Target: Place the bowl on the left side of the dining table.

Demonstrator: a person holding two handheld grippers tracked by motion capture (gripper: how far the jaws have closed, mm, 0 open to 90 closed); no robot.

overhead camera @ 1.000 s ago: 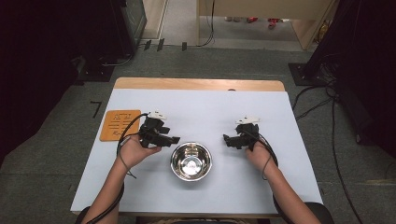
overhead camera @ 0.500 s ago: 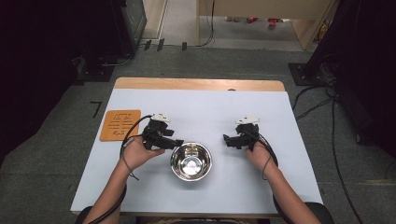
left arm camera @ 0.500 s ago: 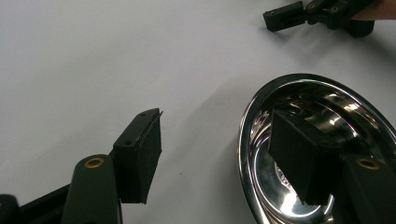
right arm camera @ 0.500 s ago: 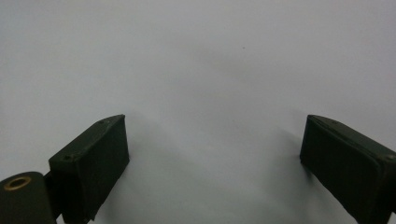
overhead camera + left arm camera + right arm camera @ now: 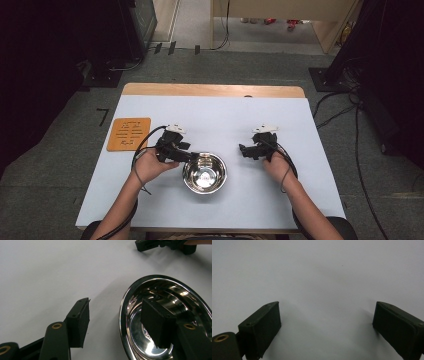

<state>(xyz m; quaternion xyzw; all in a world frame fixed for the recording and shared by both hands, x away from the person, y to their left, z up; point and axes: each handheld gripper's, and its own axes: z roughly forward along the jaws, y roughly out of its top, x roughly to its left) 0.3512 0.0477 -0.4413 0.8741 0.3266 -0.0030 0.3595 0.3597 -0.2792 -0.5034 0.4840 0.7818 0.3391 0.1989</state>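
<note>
Far left on the pale table [image 5: 150,200]: an orange mat [image 5: 128,133], flat, well apart from the work and no obstacle. Next, the left gripper [image 5: 192,157], reaching in at the near-left rim of the steel bowl [image 5: 204,172] — seen in the left gripper view with one jaw inside the bowl [image 5: 175,302], the other outside on the table, the thin wall between them. Jaws have just been closing, yet the pads do not press on the metal; a clear gap shows on the outer side, so nothing gripped so far. Bowl sits near the front middle of the table, upright, empty, mirror-bright. Likely light and quite stiff, but polished and curved — probably slippery under flat pads, apt to tip or swing if pinched at one point of the rim and lifted fast. Best hold seems right there: wall clamped just under the rolled lip, pads square to it, lift kept low and slow. Further right, bare table between the bowl and the right gripper [image 5: 243,150], which rests with jaws spread wide and empty over plain surface [image 5: 324,290], pointing toward the bowl. Plenty of open room ahead and to both sides; front edge of the table lies closest to the bowl, so safer to carry it away from that side. Wooden strip [image 5: 210,90] marks the far edge.
</note>
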